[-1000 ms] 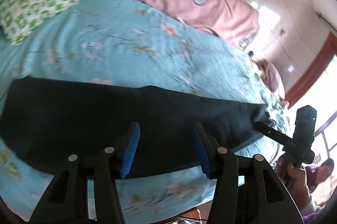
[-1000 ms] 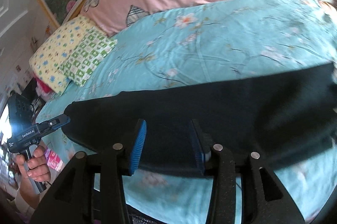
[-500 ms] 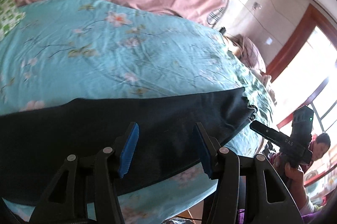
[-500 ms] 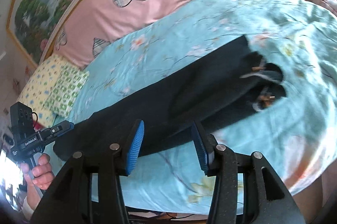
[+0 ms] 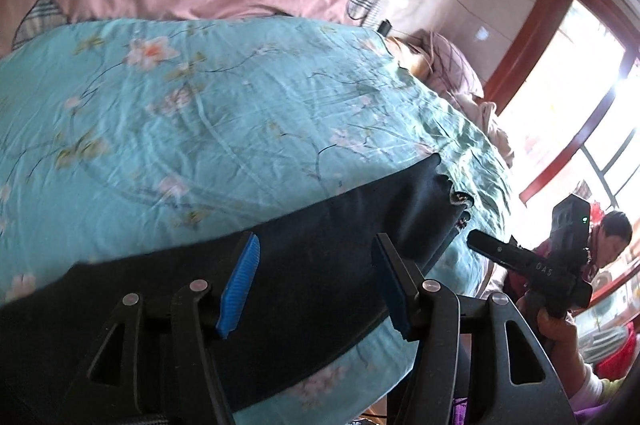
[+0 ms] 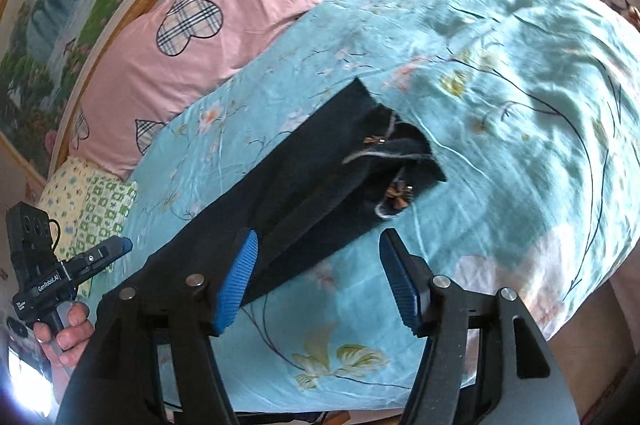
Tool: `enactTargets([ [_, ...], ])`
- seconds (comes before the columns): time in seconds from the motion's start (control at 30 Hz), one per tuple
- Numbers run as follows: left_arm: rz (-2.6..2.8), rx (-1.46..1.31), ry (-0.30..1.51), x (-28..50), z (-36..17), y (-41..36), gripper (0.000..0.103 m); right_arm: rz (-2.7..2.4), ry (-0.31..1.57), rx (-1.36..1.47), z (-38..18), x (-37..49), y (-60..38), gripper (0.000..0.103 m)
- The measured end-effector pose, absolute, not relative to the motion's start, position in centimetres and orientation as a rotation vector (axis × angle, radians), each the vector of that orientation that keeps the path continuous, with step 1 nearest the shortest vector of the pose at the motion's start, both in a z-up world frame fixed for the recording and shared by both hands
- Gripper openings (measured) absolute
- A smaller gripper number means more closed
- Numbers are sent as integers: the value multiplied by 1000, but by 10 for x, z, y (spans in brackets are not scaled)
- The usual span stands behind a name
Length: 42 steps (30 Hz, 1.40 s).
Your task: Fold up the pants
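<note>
Pants (image 5: 312,265), dark and folded lengthwise into a long strip, are laid across the near part of a bed covered by a blue floral sheet (image 5: 224,113). The waistband end (image 6: 396,161) is seen toward the right side, with small metal fittings showing. The left gripper (image 5: 316,285) is held above the strip, its jaws spread and opening, with nothing pinched between the blue pads. The right gripper (image 6: 316,277) is held over the near edge of the strip and the sheet, its jaws likewise spread and opening, with nothing gripped. A pink cover (image 6: 224,9) with checked hearts is seen at the far side, and a green patterned pillow (image 6: 96,209) at the left
</note>
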State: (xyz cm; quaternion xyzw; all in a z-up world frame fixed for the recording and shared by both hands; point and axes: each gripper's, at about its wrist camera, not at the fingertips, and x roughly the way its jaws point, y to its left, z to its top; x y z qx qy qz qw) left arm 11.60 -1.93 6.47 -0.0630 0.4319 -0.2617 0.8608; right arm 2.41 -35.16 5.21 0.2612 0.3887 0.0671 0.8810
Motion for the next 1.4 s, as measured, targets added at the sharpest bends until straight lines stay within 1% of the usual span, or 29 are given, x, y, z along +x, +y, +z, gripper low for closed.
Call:
enactTargets([
  [0.27, -620, -61, 960, 153, 58, -61, 61, 98, 833, 601, 45, 39, -362, 65],
  [0.6, -700, 57, 1030, 188, 42, -118, 64, 31, 798, 681, 39, 55, -374, 64],
  [0.63, -709, 71, 1035, 191, 41, -125, 64, 29, 787, 677, 39, 55, -374, 63],
  [0.67, -713, 89, 1037, 194, 39, -133, 64, 25, 782, 670, 39, 55, -374, 53],
  [0.7, -717, 100, 1039, 197, 38, -138, 64, 28, 782, 666, 38, 56, -375, 41],
  [0.73, -727, 110, 1041, 199, 37, -145, 64, 37, 788, 666, 35, 56, -377, 35],
  [0.77, -744, 119, 1045, 201, 36, -151, 64, 36, 794, 657, 34, 56, -379, 23],
  [0.8, -759, 131, 1050, 204, 34, -159, 64, 34, 800, 640, 32, 55, -381, 18],
  [0.9, -793, 176, 1073, 210, 29, -183, 64, 60, 794, 631, 29, 49, -385, 14],
  [1.1, -890, 256, 1102, 212, 22, -224, 64, 106, 776, 633, 27, 38, -391, 13],
  [1.2, -928, 272, 1132, 219, 17, -240, 56, 124, 770, 643, 25, 38, -393, 13],
  [1.27, -957, 269, 1174, 225, 10, -250, 47, 130, 768, 644, 24, 37, -393, 13],
  [1.4, -1006, 280, 1220, 232, -2, -268, 47, 149, 764, 656, 22, 38, -397, 13],
])
